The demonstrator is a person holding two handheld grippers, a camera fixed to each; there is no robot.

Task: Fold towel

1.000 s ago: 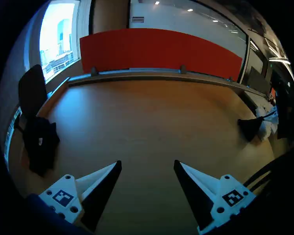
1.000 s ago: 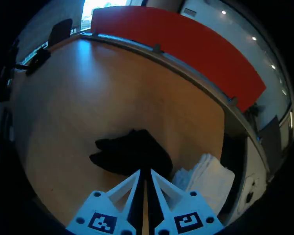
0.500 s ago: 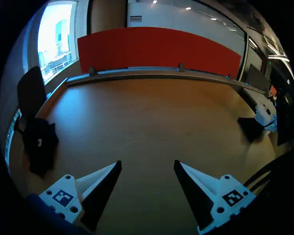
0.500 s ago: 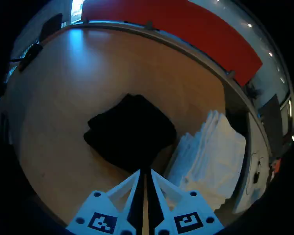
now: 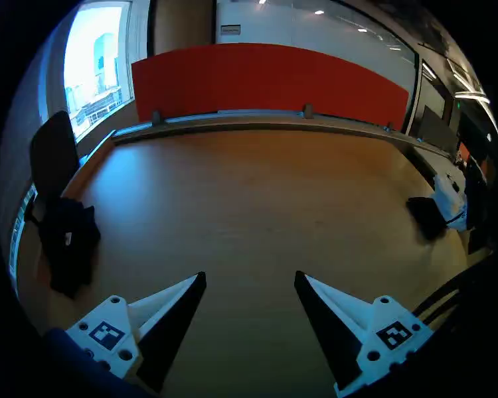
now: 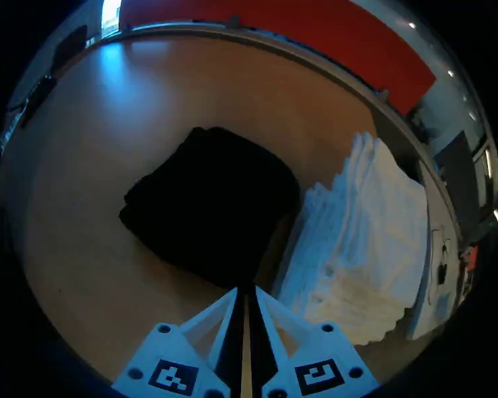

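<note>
The left gripper (image 5: 249,273) holds its fingers wide over the wooden counter (image 5: 249,192), with a red partition panel (image 5: 269,79) across the frame's top. The right gripper (image 6: 246,290) has its fingers pressed together. The crumpled black towel (image 6: 212,205) lies mid-frame just above their tips, with a white folded towel stack (image 6: 365,252) to its right.

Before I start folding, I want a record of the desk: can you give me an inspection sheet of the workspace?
Surface: wooden table, light brown top.
Job's things: crumpled dark towel next to a stack of white towels.
Clutter: black bundle near the table's edge.
Grippers: left gripper open, holding nothing; right gripper shut, pointing at the dark towel, contact unclear.
Cables: thin dark lines, possibly cables.
Surroundings: red panel, window, black chair.
</note>
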